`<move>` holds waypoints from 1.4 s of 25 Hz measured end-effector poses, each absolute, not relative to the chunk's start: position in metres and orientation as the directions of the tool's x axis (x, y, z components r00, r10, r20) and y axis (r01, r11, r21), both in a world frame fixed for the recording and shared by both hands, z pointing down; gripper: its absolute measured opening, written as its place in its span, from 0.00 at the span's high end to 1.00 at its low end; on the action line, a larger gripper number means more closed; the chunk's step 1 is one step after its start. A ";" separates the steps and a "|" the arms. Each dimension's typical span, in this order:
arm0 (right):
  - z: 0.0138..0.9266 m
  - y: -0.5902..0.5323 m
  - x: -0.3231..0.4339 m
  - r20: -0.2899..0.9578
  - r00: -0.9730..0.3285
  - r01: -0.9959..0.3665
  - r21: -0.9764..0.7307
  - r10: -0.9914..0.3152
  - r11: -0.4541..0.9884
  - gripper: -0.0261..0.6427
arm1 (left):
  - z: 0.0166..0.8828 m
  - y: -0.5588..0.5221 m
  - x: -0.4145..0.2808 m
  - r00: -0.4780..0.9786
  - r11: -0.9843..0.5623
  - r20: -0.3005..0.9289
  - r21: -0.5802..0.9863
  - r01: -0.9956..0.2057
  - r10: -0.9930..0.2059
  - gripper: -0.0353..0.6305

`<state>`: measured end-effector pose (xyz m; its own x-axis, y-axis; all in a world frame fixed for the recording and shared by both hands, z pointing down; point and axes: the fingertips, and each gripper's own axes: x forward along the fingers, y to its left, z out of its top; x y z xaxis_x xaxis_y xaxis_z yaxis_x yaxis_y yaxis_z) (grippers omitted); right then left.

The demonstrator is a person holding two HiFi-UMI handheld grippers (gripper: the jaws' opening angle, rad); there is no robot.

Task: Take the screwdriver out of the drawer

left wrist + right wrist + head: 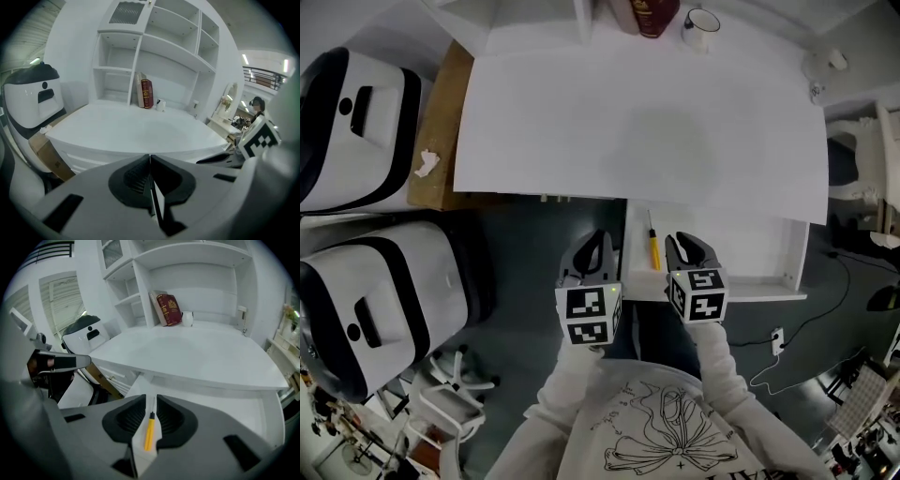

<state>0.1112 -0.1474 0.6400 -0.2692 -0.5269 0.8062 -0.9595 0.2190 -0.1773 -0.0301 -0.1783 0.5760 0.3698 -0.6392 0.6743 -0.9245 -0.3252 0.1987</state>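
Right tongs (150,401) hang apart above the open drawer (755,246), framing the screwdriver (149,430) lying by its 9 o'clock wall; left tongs (150,159) closed, outside that wall.

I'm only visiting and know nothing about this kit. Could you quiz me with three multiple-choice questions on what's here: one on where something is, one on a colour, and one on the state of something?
1. Where does the screwdriver lie?
A) on the desktop
B) in the open drawer
C) on a shelf

2. What colour is its handle?
A) yellow
B) green
C) blue

3. How do the jaws of the left gripper stand?
A) wide apart
B) clamped on the screwdriver
C) together, with nothing between them

Answers:
1 B: the head view shows it on the floor of the pulled-out drawer.
2 A: the handle is yellow in both the head view and the right gripper view.
3 C: the left gripper view shows its jaws meeting, with nothing held.
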 end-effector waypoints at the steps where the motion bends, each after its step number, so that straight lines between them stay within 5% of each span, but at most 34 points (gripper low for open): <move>1: 0.646 -0.146 0.111 0.814 -0.275 -0.957 -0.182 -0.512 0.225 0.86 | 0.580 -0.178 -0.030 0.367 -0.321 0.679 0.201 -0.926 -0.635 0.93; 35: 0.777 -0.106 0.085 0.964 -0.265 -0.922 -0.244 -0.031 0.299 0.77 | 0.655 -0.148 -0.070 0.288 -0.176 0.764 0.228 -0.958 -0.578 0.93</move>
